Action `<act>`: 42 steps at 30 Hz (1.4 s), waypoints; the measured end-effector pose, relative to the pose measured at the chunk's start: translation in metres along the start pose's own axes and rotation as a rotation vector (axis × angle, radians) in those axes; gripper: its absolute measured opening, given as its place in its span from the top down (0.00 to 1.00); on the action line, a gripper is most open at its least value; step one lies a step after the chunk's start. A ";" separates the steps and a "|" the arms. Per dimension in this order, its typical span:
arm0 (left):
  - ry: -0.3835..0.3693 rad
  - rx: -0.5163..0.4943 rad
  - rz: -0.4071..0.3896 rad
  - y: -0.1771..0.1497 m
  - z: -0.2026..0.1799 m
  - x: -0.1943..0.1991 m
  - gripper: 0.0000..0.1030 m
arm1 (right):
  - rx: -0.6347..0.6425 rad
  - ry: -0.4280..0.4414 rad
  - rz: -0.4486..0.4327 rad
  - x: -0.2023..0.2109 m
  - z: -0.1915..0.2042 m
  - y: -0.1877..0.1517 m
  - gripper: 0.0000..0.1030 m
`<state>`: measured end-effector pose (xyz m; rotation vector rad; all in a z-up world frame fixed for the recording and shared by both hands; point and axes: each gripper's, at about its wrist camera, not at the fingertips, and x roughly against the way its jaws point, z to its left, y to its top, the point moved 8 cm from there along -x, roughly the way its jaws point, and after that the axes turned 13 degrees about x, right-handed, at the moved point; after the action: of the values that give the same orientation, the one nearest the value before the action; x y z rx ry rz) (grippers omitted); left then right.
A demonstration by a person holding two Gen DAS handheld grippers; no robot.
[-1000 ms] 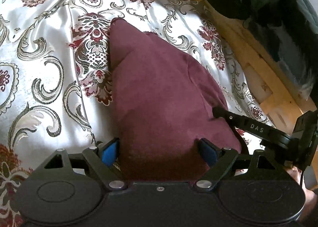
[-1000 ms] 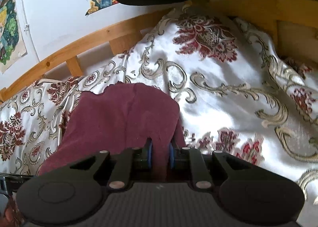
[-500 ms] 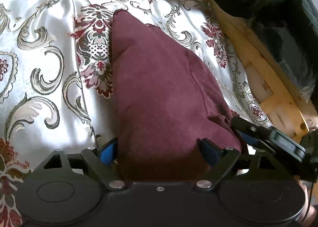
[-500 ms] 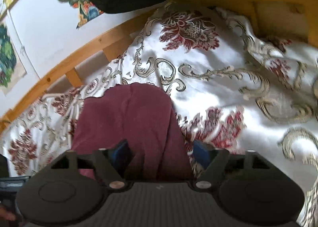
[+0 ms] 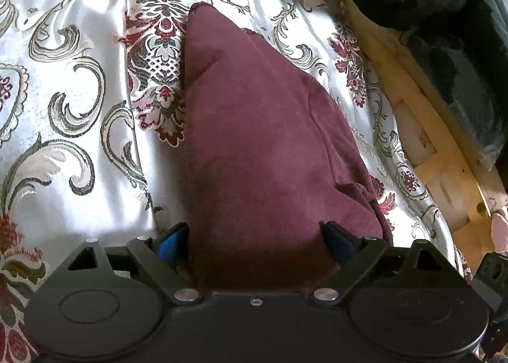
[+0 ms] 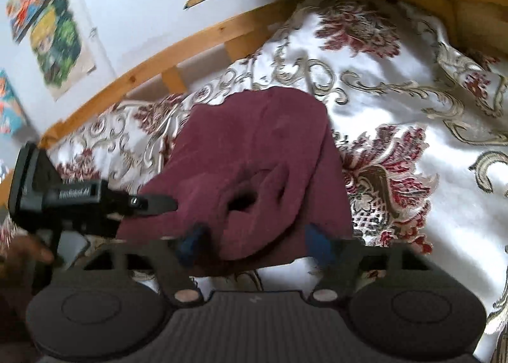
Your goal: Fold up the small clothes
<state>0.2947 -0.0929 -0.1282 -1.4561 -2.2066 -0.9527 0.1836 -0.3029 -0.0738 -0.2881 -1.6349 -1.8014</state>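
Observation:
A maroon garment (image 5: 263,147) lies folded on the patterned satin bedspread (image 5: 79,102). My left gripper (image 5: 254,244) straddles its near end. Its jaws are opening, the blue pads wide apart at either side of the cloth. In the right wrist view the same garment (image 6: 254,147) shows a puckered hollow near my right gripper (image 6: 254,244). That gripper's jaws are closing with a bunched edge of cloth between them, and the pads stand apart. A finger (image 6: 155,202) of my left gripper touches the garment's left edge there.
A wooden bed frame (image 5: 428,128) runs along the right, with dark clothing (image 5: 444,13) hanging above it. A wall with colourful posters (image 6: 57,42) and a wooden rail (image 6: 177,48) lie beyond the bedspread (image 6: 412,102). A hand (image 5: 500,229) shows at the right edge.
My right gripper let go of the pinched fold, sprang wide, then began narrowing again while pulling back. It left the left wrist view. My left gripper widened slightly.

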 end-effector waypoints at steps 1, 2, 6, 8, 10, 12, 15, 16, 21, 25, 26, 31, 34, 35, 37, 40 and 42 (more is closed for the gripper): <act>0.002 -0.002 -0.001 0.000 -0.001 0.000 0.11 | 0.021 0.000 -0.001 0.000 0.003 0.000 0.71; 0.003 -0.005 -0.001 -0.001 -0.001 -0.001 0.11 | 0.039 0.004 -0.004 0.001 0.007 0.001 0.76; -0.015 0.006 0.007 0.000 -0.002 -0.001 0.11 | 0.045 -0.016 -0.013 0.009 0.006 0.004 0.88; -0.046 0.012 0.023 -0.001 -0.005 -0.001 0.11 | 0.026 -0.034 -0.018 0.014 0.000 0.003 0.88; -0.061 -0.003 0.034 -0.005 -0.009 -0.001 0.11 | -0.006 -0.065 -0.020 0.017 -0.010 0.000 0.90; -0.064 -0.033 0.046 -0.010 -0.014 -0.003 0.11 | -0.053 -0.062 -0.017 0.018 -0.018 -0.004 0.90; -0.042 -0.051 0.075 -0.018 -0.013 -0.011 0.10 | -0.042 -0.079 0.000 0.015 -0.019 -0.009 0.89; -0.041 -0.053 0.075 -0.019 -0.012 -0.012 0.10 | -0.043 -0.085 0.010 0.013 -0.019 -0.010 0.85; -0.039 -0.052 0.072 -0.018 -0.010 -0.011 0.10 | -0.162 -0.008 -0.052 0.023 -0.033 -0.007 0.41; -0.038 -0.056 0.070 -0.019 -0.010 -0.011 0.09 | -0.168 -0.012 -0.137 0.037 -0.048 0.015 0.21; -0.038 -0.055 0.069 -0.018 -0.010 -0.011 0.09 | -0.160 -0.031 -0.127 0.034 -0.053 0.020 0.20; -0.039 -0.052 0.069 -0.018 -0.010 -0.012 0.09 | -0.264 -0.023 -0.061 -0.001 -0.074 0.025 0.18; -0.040 -0.050 0.070 -0.018 -0.010 -0.012 0.09 | -0.375 0.015 -0.049 -0.025 -0.085 0.021 0.18; -0.040 -0.051 0.069 -0.018 -0.010 -0.012 0.09 | -0.399 0.027 -0.047 -0.031 -0.088 0.022 0.18; -0.041 -0.052 0.068 -0.018 -0.009 -0.011 0.09 | -0.422 0.052 -0.044 -0.044 -0.088 0.024 0.18; -0.042 -0.049 0.070 -0.018 -0.009 -0.011 0.09 | -0.415 0.042 -0.021 -0.057 -0.087 0.029 0.36; -0.044 -0.045 0.072 -0.018 -0.009 -0.011 0.09 | -0.395 0.002 -0.001 -0.061 -0.087 0.026 0.52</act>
<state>0.2827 -0.1111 -0.1346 -1.5796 -2.1604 -0.9617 0.2689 -0.3640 -0.1050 -0.4597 -1.2665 -2.1170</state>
